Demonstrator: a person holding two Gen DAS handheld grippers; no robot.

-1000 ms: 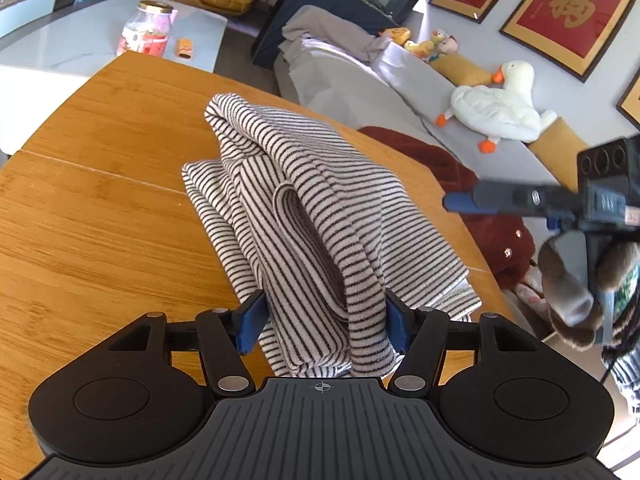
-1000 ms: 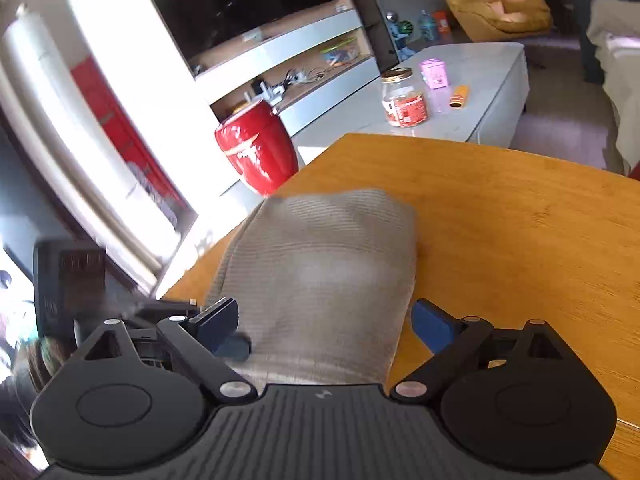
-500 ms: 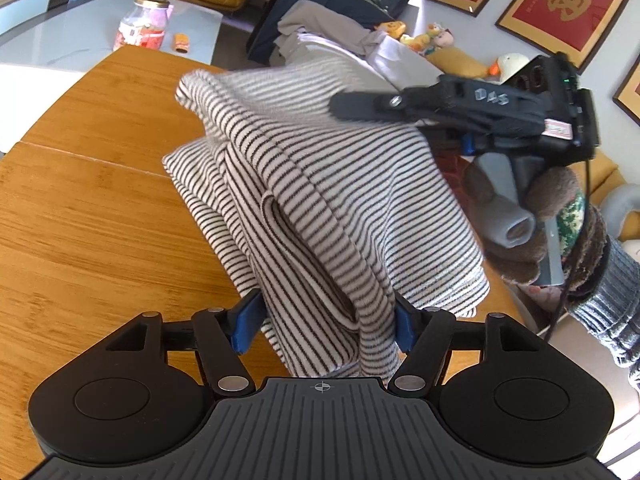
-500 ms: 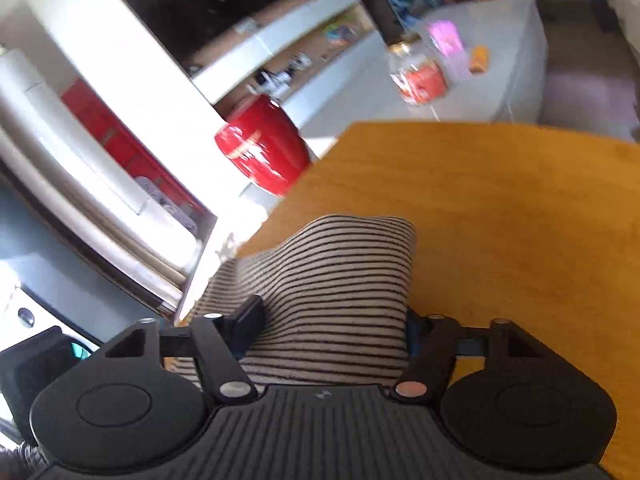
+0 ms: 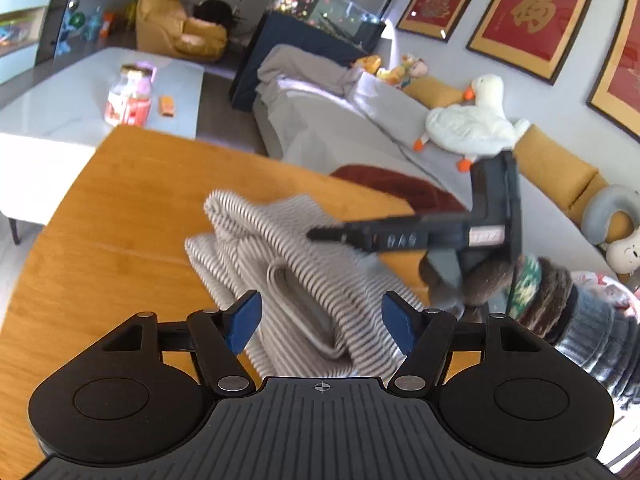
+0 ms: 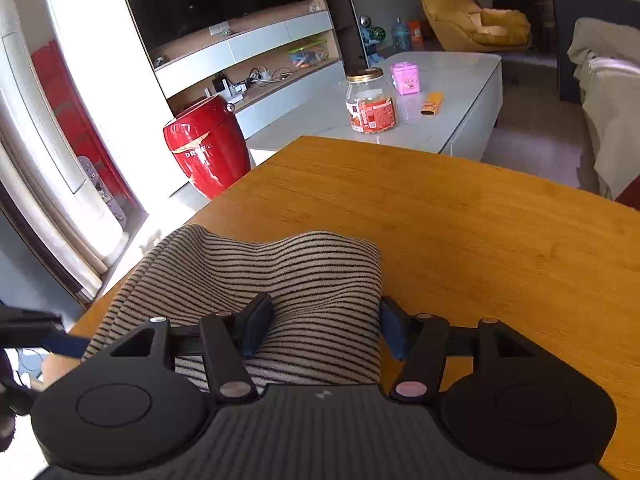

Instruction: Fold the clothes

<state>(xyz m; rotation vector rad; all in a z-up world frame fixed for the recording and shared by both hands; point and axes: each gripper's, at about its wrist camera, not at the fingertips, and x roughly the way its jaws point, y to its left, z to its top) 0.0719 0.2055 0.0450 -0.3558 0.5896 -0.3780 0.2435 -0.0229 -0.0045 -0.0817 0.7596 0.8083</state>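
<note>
A folded black-and-white striped garment [image 5: 304, 276] lies on the wooden table [image 5: 120, 240]. My left gripper [image 5: 320, 320] is open, its blue pads either side of the garment's near end, with gaps to the cloth. The right gripper's black body [image 5: 420, 236] shows in the left wrist view, over the garment's right side. In the right wrist view the striped garment [image 6: 280, 272] fills the space between the pads of my right gripper [image 6: 324, 328]; the jaws stand wide around the cloth, and the view leaves unclear whether they press it.
A white coffee table [image 6: 448, 92] beyond the wooden table [image 6: 480, 240] holds a glass jar [image 6: 370, 100] and a pink tin [image 6: 405, 78]. A red drum-shaped stool [image 6: 208, 144] stands left. A grey sofa [image 5: 360, 128] with a plush goose [image 5: 472, 124] lies right.
My left gripper's jaws have opened off the garment, which has dropped lower onto the table. My right gripper came in over the garment and now has it between its pads.
</note>
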